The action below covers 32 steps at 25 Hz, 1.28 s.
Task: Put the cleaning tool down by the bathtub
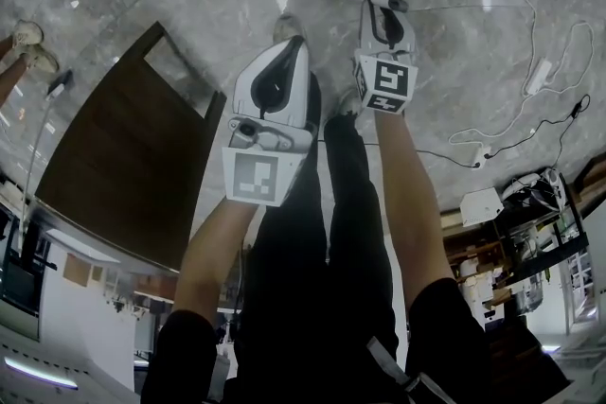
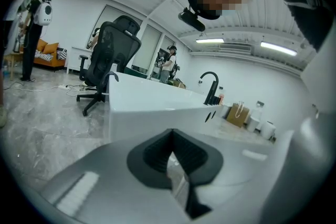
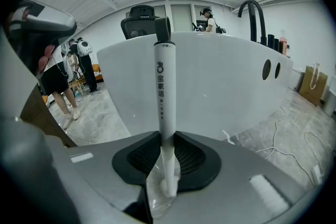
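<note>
Right-hand tongs (image 3: 167,149) are closed on the white handle of the cleaning tool (image 3: 163,86). The handle is clamped between both pads and runs straight out from them, with its dark tip toward the rim of the bathtub (image 3: 220,86). Left-hand tongs (image 2: 172,149) are held with their tips together, and nothing is seen between them. The tool is thus carried in the air close in front of the tub's white wall; whether it touches that wall cannot be told. The step in hand is judged to be the setting-down, not yet done. For the next move, the tool needs to be brought to the grey floor (image 3: 294,134) just beside the tub, and the grip released only once the tool is supported.
</note>
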Available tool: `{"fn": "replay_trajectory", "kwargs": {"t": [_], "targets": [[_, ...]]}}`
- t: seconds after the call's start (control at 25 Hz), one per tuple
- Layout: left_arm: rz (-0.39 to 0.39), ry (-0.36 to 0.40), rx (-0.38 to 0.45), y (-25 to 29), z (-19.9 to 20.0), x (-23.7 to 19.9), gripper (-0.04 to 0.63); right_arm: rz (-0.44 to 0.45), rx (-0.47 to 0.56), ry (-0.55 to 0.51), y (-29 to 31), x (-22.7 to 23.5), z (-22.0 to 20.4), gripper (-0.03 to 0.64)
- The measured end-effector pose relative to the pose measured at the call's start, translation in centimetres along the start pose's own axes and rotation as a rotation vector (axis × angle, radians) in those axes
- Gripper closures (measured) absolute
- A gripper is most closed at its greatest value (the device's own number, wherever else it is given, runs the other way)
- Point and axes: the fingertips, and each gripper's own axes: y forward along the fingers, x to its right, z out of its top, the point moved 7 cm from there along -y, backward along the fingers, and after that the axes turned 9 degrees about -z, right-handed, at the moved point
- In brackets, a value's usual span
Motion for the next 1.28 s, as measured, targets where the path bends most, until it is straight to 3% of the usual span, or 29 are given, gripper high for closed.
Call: {"fn": "replay_trajectory", "kwargs": {"t": [0.88, 1.12, 1.28], "targets": [[0.037, -0.042, 0.003, 0.9, -1.8, -2.5, 0.588, 0.014, -0.038, -0.015, 3.3, -1.4, -2.9, 0.532], [0.043, -0.031, 0.033, 2.2, -0.2, -3.5, 0.588, 0.025, -0.036, -0.024, 4.1, -1.6, -2.8, 0.532], [0.055, -0.044, 0.110, 2.3, 0.9, -3.9, 0.588, 0.027, -0.046, -0.025, 4.7, -1.6, -2.7, 0.532]]}}
